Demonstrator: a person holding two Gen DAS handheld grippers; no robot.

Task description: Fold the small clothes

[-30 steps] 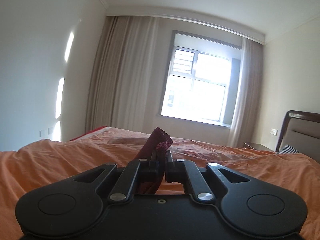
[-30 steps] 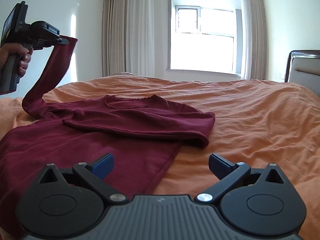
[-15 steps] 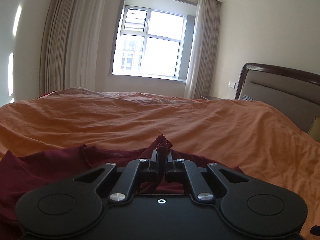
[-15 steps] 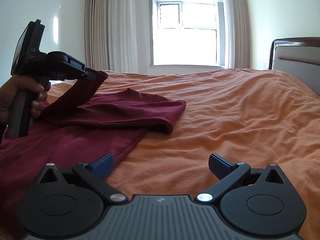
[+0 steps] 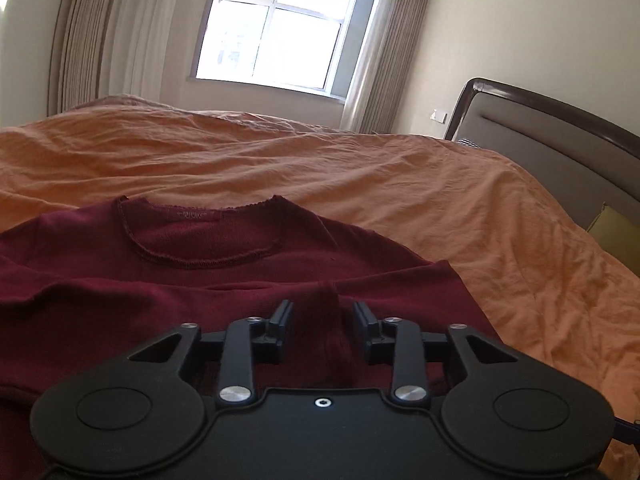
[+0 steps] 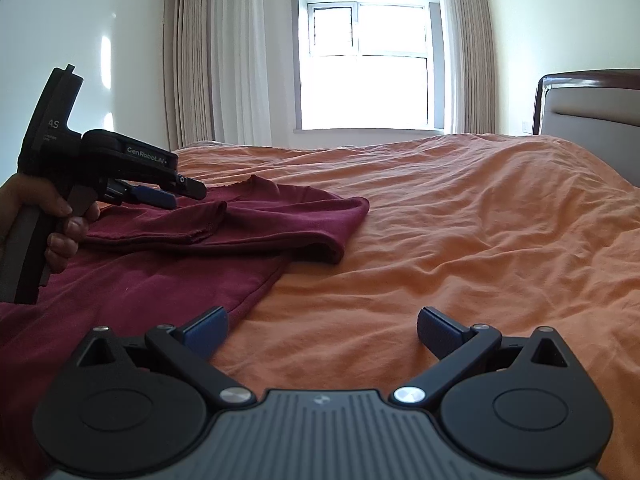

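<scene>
bedroom with a bright window [image 6: 368,60], beige curtains [image 6: 192,64] and a dark headboard [image 5: 560,136] at the right. orange bedspread [image 6: 460,240] covers the bed, wrinkled. dark red shirt [image 5: 208,264] lies flat on the bedspread at the near left side, neckline [image 5: 200,240] facing the window, one sleeve [image 6: 280,220] folded across the body. left gripper [image 5: 322,320] sits low over the shirt, its fingers [image 5: 280,320] opening, a ridge of red cloth standing between them but pads not pressing on it. a hand [image 6: 52,220] holds that gripper's handle at the left edge of the right wrist view. right gripper [image 6: 322,332] hovers just above the bedspread beside the shirt's hem edge, fingers [image 6: 440,328] spread wide, nothing between them.
</scene>
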